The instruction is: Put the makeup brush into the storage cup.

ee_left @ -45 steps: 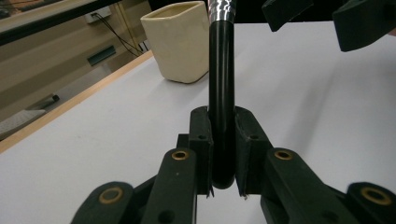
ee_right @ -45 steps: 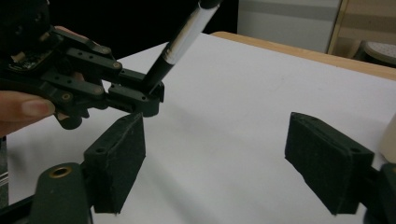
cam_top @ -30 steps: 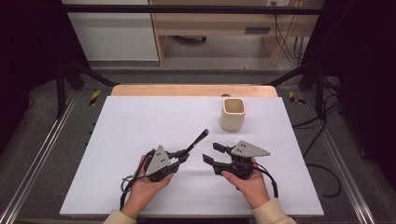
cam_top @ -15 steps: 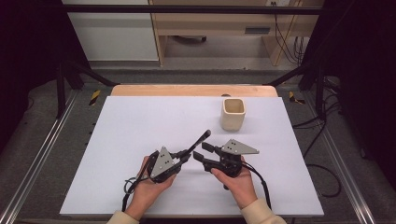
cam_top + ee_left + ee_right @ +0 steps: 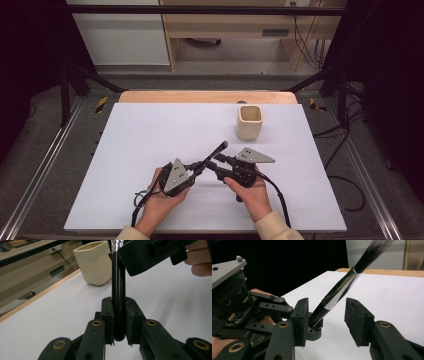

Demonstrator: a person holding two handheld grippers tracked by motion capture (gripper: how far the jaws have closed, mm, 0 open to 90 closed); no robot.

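While the left gripper (image 5: 197, 167) has its fingers clamped tight on the handle end of one black paintbrush (image 5: 214, 152), the right gripper (image 5: 216, 165) has just been closing, its fingers either side of the ferrule without pressing. One cream cup (image 5: 249, 121) sits beyond on the table (image 5: 150, 130).

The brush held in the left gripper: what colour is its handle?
Black, with a shiny silver ferrule, on the brush; the left gripper view shows it best.

A black brush (image 5: 212, 156) with a silver ferrule is showing against the white table (image 5: 150, 135) — a cream cup (image 5: 249, 121) is standing near its far edge, beside a tan wooden strip.
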